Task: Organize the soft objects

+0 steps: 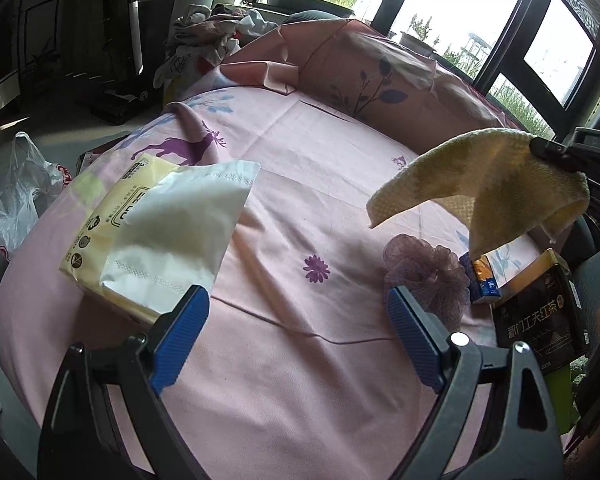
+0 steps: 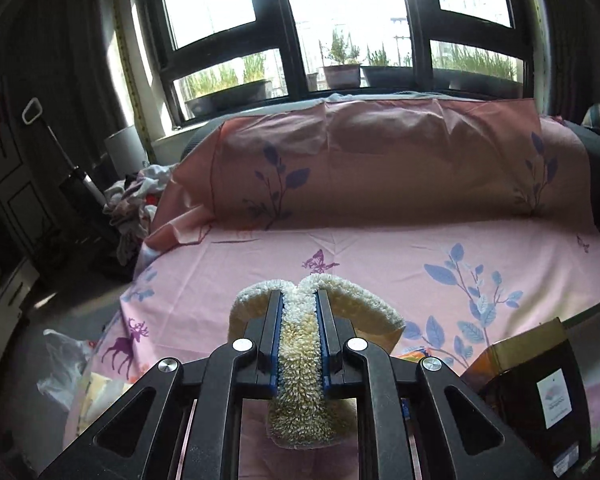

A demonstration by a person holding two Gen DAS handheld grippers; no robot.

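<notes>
Yellow towel [image 2: 300, 344] clamped in right gripper [image 2: 299, 300] fingers, left gripper [image 1: 296, 312] fingers apart over pink sheet [image 1: 300, 184], black box [image 1: 540, 316] lettered 祁门工夫红茶, tissue pack [image 1: 112, 216] only in left view.

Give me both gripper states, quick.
Left gripper: open, empty.
Right gripper: closed on the fluffy pale-yellow towel, lifted off the pink bedsheet.

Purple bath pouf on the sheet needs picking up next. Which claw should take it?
Left. The left claw is open and empty, hovering over the pink sheet with the purple pouf beside its finger. The right claw is shut on the yellow towel.
</notes>
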